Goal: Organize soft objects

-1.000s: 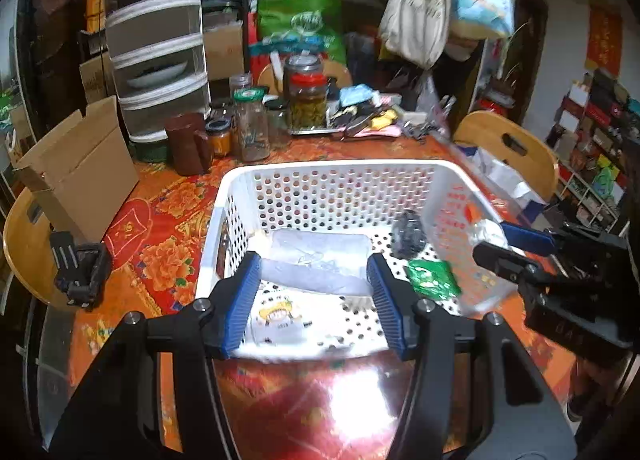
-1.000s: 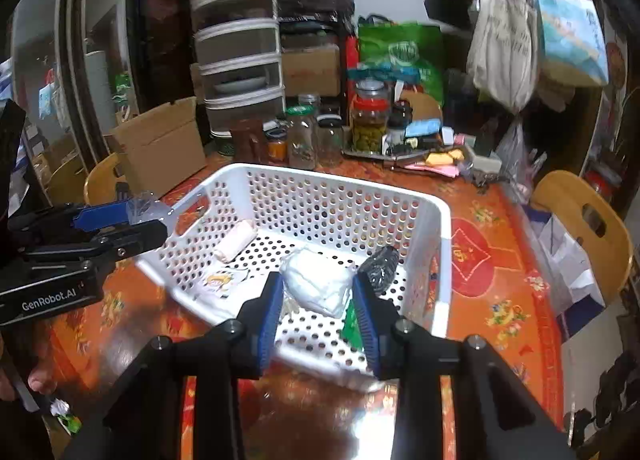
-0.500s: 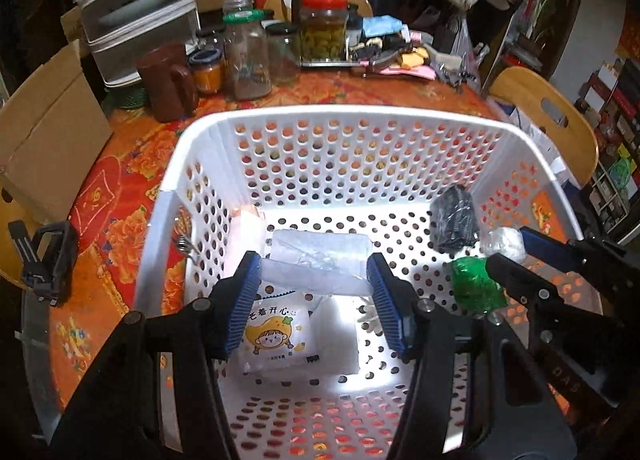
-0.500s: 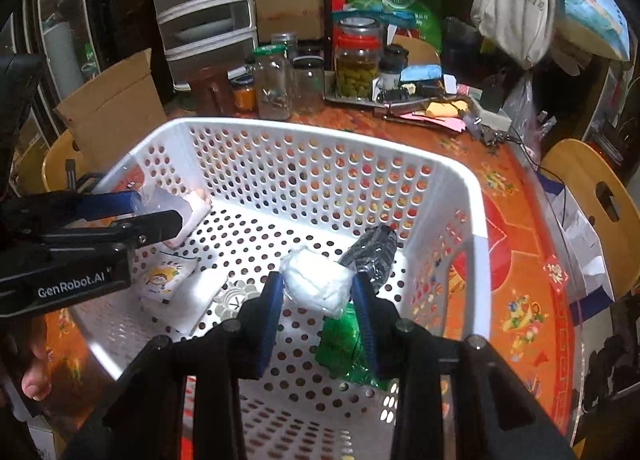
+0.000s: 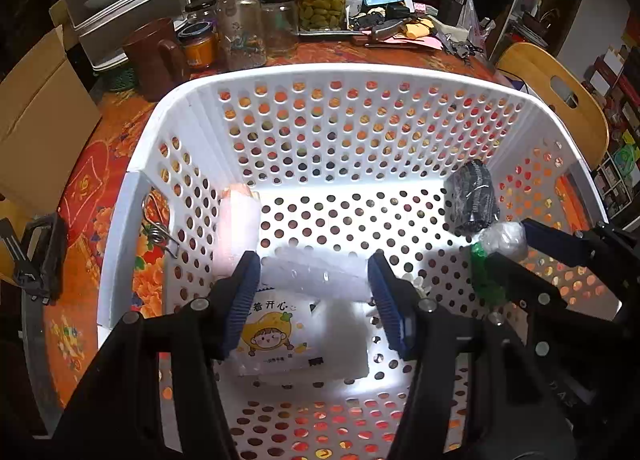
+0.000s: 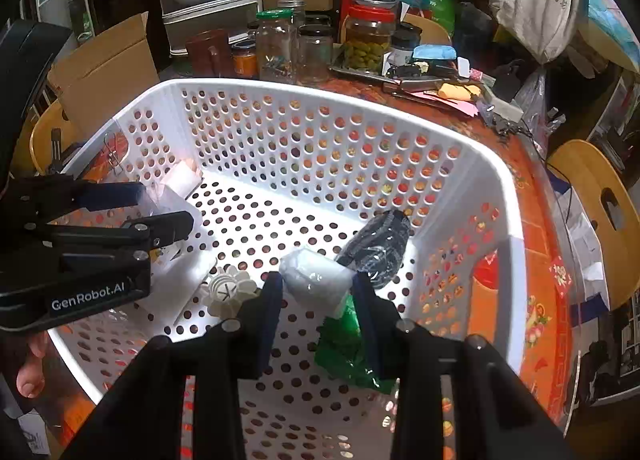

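Black frames (image 6: 100, 256), blue fingers (image 5: 240, 296) (ribbed), silver screws

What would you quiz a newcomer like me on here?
1. True or false: the white basket is empty.
2. What does the right tool grip? A) a green packet B) a white wrapped bundle C) a black roll
3. What colour is the lid of the jar with green contents?

Key: 1 false; 2 B; 3 red.
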A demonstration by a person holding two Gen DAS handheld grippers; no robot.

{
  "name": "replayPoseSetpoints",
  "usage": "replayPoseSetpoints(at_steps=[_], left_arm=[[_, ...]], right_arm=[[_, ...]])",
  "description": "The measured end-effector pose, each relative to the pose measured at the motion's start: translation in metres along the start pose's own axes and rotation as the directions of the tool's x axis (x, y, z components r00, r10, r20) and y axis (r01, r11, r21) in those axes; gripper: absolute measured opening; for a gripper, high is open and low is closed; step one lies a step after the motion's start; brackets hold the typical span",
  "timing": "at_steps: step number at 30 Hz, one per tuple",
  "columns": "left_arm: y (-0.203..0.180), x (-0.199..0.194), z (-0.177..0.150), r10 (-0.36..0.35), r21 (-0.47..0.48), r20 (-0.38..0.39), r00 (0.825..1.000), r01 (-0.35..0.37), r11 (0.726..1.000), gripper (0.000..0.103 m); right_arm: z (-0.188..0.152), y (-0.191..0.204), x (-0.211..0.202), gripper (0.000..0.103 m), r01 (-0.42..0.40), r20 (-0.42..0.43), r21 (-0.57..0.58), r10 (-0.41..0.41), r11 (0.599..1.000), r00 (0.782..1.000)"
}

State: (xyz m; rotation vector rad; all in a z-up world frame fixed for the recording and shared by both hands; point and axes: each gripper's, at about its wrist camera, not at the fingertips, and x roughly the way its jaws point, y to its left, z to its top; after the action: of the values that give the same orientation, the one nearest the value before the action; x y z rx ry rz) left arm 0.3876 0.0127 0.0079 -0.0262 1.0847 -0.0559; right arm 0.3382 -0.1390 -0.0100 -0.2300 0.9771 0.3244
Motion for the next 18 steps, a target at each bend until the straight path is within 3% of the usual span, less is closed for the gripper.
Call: replayPoseSetpoints(at_steps=[2,4,9,13,18], left_arm=[[0.001,-0.001,-0.001,-0.029,-0.010,0.005,1.000,0.029,1.000,0.061],[0.001,-0.004,-0.002,-0.048,-0.013,0.013,0.999,0.049,0.999,0.066],[-0.005,-0.017,-0.005,-0.071,0.004,0.052,0.996,0.071,0.997,0.080],[-0.008,-0.045,-0.010,-0.031,0.024,0.136,0.990,0.028,0.999,0.103],[-0.004,-0.091,-0.025,-0.027,0.026,0.232,0.972,0.022,0.999,0.103]], right_arm=[[-0.001,0.001,-0.002,0.045,-0.005,0.011,0.001,0.005,1.000,1.000],[-0.001,0.001,-0.006,0.061,-0.011,0.025,0.006,0.011,1.000,1.000],[-0.003,0.003,-0.021,0.072,-0.016,0.064,0.006,0.015,1.000,0.998],[-0.010,0.001,-0.040,0.084,-0.014,0.103,0.008,0.013,1.000,0.995],[-0.023,-0.004,-0.067,0.095,-0.018,0.151,0.022,0.014,1.000,0.988]])
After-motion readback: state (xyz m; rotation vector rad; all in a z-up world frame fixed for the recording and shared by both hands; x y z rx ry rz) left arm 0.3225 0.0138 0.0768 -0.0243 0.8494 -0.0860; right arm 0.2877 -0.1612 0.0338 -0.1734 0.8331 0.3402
